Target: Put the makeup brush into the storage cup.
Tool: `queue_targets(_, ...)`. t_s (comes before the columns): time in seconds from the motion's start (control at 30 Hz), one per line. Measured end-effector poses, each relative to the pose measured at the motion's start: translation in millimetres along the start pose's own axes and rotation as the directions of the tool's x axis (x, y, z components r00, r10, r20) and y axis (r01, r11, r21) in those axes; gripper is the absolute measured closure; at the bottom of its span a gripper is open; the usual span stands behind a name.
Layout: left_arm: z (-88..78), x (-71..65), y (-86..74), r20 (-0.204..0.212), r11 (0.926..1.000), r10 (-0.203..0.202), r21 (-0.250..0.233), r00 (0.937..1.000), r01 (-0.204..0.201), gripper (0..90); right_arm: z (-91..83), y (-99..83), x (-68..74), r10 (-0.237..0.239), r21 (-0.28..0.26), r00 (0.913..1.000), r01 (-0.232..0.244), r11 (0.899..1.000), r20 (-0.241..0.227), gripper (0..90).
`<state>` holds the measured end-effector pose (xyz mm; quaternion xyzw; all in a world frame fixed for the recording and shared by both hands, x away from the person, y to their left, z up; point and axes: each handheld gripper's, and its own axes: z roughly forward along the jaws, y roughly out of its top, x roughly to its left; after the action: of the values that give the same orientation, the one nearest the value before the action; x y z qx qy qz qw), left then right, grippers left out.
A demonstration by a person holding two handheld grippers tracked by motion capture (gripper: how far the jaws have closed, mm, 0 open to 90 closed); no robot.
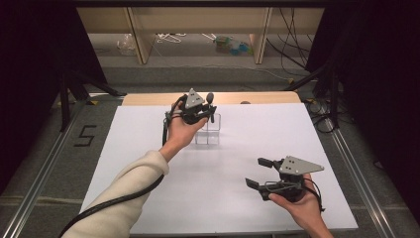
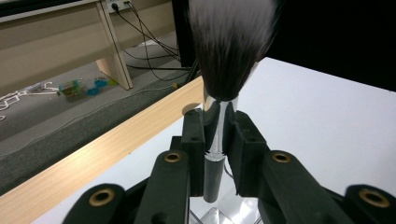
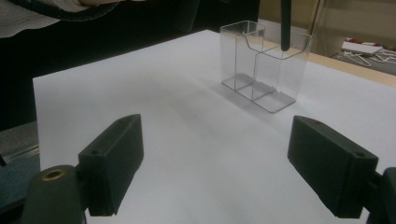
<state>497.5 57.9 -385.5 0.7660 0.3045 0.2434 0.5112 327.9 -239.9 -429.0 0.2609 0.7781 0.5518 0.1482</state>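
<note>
Left gripper view alone reveals brush (image 2: pixel 219 84) bristles clamped upright.

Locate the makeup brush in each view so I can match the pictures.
High view: makeup brush upper centre, clamped in the left gripper above the clear organiser.
Left gripper view: brush centre, bristles up, handle pinched between the jaws.
Right gripper view: handle tip top, above the organiser.
Shared landmark: the organiser.

The brush (image 2: pixel 219 107) has black bristles fading to white tips, a shiny silver collar and a dark handle. The organiser (image 3: pixel 264 65) is clear plastic. Both stand over a plain white board (image 1: pixel 148 148) edged by pale wood; the sleeve (image 1: pixel 124 198) is cream.
</note>
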Motion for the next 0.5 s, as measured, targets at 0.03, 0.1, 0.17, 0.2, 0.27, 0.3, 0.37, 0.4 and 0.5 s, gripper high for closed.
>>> queue_targets(0.03, 0.9, -0.4, -0.8, 0.001, 1.0000, -0.001, -0.001, 1.0000, 0.001, 77.4, 0.0, 0.0, 0.0, 0.000, 0.000, 1.0000, 0.000, 1.000, 0.000, 19.3)
queue_targets(0.1, 1.6, -0.9, -1.7, 0.000, 1.0000, -0.006, 0.003, 1.0000, 0.006, 77.4, -0.3, 0.1, 0.1, 0.000, 0.005, 1.0000, 0.000, 1.000, 0.001, 19.3)
queue_targets(0.17, 2.2, -0.9, -2.0, 0.003, 1.0000, -0.003, 0.004, 1.0000, 0.003, 77.4, -0.3, 0.1, 0.0, 0.000, 0.005, 1.0000, 0.000, 1.000, 0.000, 19.3)
queue_targets(0.2, 2.4, -1.0, -2.0, 0.003, 1.0000, -0.003, 0.003, 1.0000, 0.003, 77.5, -0.3, 0.1, 0.0, 0.000, 0.005, 1.0000, 0.000, 1.000, 0.000, 19.3)
queue_targets(0.27, 2.9, -1.3, -1.9, 0.002, 1.0000, -0.001, 0.005, 1.0000, 0.001, 77.5, -1.6, 0.5, 0.0, -0.002, 0.020, 1.0000, 0.002, 1.000, 0.006, 19.3)
queue_targets(0.3, 2.9, -1.3, -1.9, 0.002, 1.0000, -0.001, 0.005, 1.0000, 0.001, 77.4, -1.6, 0.5, 0.0, -0.002, 0.020, 1.0000, 0.002, 1.000, 0.006, 19.3)
queue_targets(0.37, 3.7, -1.8, -2.3, 0.004, 1.0000, -0.002, 0.004, 1.0000, 0.002, 77.5, -0.5, 0.0, 0.0, 0.000, 0.008, 1.0000, 0.000, 1.000, 0.002, 19.3)
queue_targets(0.4, 4.0, -2.1, -2.6, 0.007, 1.0000, -0.006, 0.005, 1.0000, 0.006, 77.4, 1.5, -0.6, -0.2, 0.002, -0.015, 0.9999, -0.003, 1.000, -0.010, 19.3)
queue_targets(0.5, 4.5, -2.0, -3.6, 0.005, 1.0000, 0.000, 0.008, 1.0000, 0.000, 77.4, -1.6, 0.4, -0.1, -0.001, 0.020, 1.0000, 0.001, 1.000, 0.005, 19.3)
